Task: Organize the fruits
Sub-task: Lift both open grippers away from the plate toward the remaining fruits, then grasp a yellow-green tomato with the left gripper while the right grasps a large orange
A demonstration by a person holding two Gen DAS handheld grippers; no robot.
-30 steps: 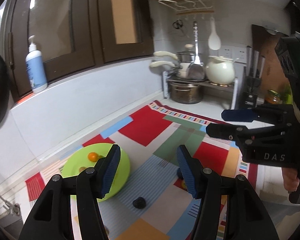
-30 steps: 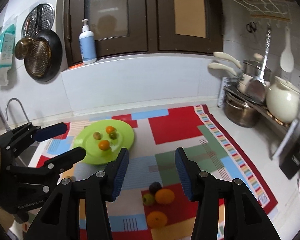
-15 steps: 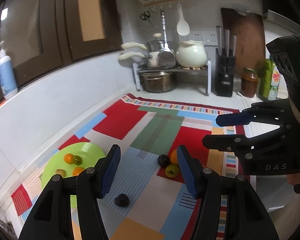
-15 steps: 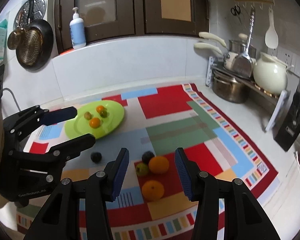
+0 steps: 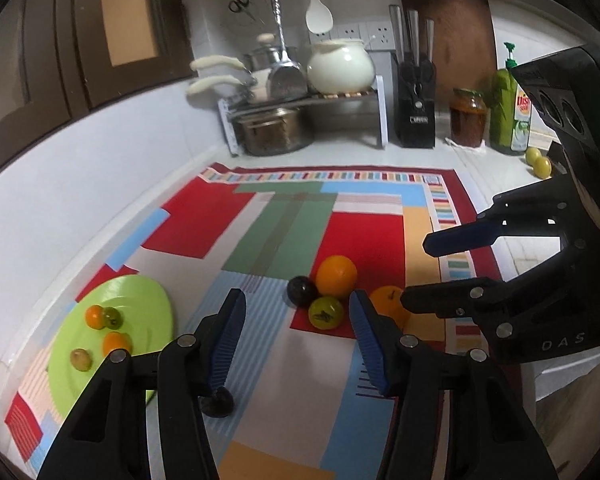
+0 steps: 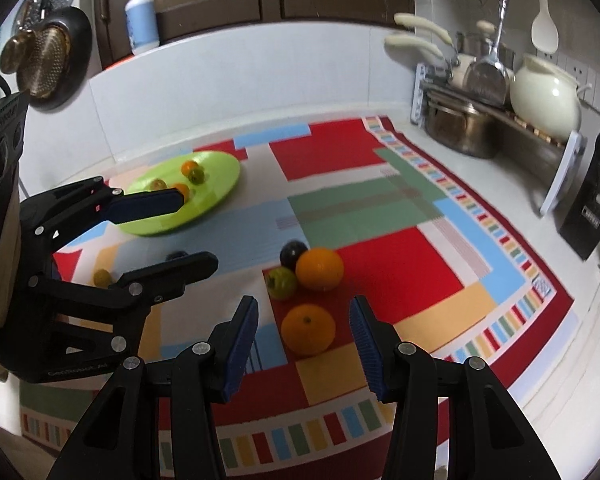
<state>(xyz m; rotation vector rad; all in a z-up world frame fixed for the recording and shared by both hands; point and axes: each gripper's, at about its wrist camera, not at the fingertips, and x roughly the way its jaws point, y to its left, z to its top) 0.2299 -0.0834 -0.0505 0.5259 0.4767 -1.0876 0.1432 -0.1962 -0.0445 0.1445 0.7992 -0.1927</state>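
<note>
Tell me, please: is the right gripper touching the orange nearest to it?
Apart. In the right wrist view the right gripper is open, and mat shows between each blue pad and the near orange, which lies on the mat.

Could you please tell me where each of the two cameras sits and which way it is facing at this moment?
Left wrist view: sits on the left hand-held gripper, looking down across the patchwork mat towards the pot rack; its own two fingers show, the right hand-held gripper at right.
Right wrist view: sits on the right hand-held gripper, aimed at the near orange; the left hand-held gripper at left, jaws just closing somewhat, empty.
Shared: green plate, fruit cluster, mat, pot rack.
</note>
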